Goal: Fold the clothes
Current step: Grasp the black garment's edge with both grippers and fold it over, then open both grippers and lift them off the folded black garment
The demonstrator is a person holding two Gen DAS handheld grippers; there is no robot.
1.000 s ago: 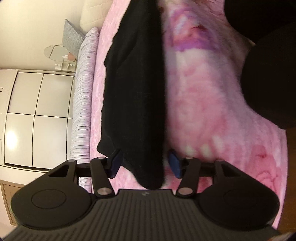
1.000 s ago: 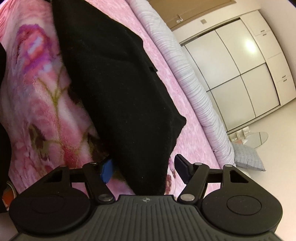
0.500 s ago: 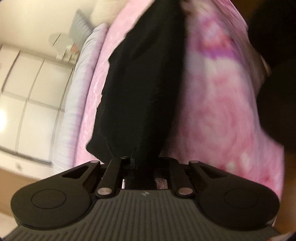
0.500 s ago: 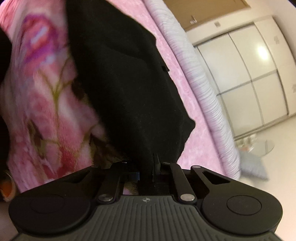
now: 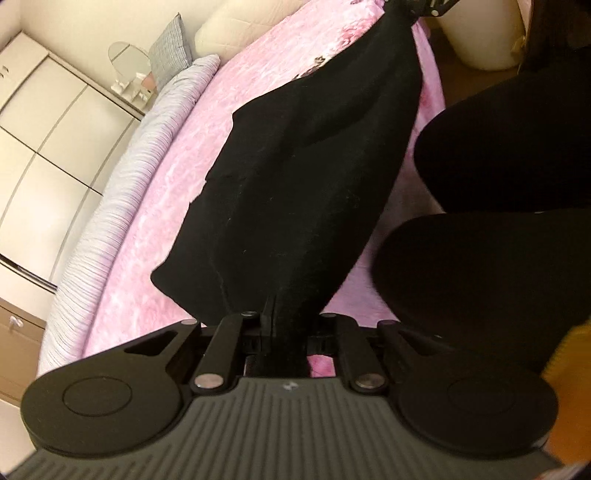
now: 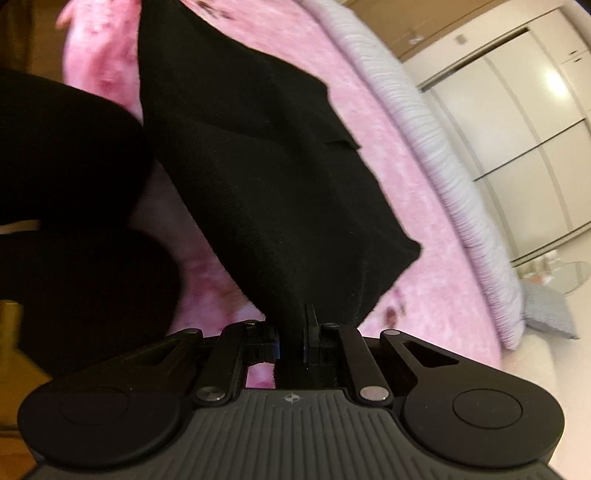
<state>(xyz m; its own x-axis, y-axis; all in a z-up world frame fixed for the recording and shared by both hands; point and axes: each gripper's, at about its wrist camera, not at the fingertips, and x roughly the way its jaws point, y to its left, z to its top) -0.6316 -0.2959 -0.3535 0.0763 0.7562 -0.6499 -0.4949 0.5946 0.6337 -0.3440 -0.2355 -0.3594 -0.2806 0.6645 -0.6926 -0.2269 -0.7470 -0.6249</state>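
Note:
A black garment (image 5: pixel 306 177) hangs stretched between my two grippers above a pink floral blanket (image 5: pixel 177 206). My left gripper (image 5: pixel 284 325) is shut on one corner of it. My right gripper (image 6: pixel 293 332) is shut on the opposite corner; the garment also shows in the right wrist view (image 6: pixel 266 166). The right gripper shows at the top of the left wrist view (image 5: pixel 417 7), holding the far end. A loose lower flap of the garment droops toward the blanket. The fingertips are hidden by the cloth.
The person's black-clad legs (image 5: pixel 498 221) stand close beside the bed, also in the right wrist view (image 6: pixel 66 192). A striped lilac bed edge (image 5: pixel 122 192), white wardrobe doors (image 6: pixel 517 129), a grey cushion (image 5: pixel 168 51) and a round mirror lie beyond.
Both grippers closed on the garment's corners and lifted it off the blanket. The garment now hangs taut between them instead of lying flat.

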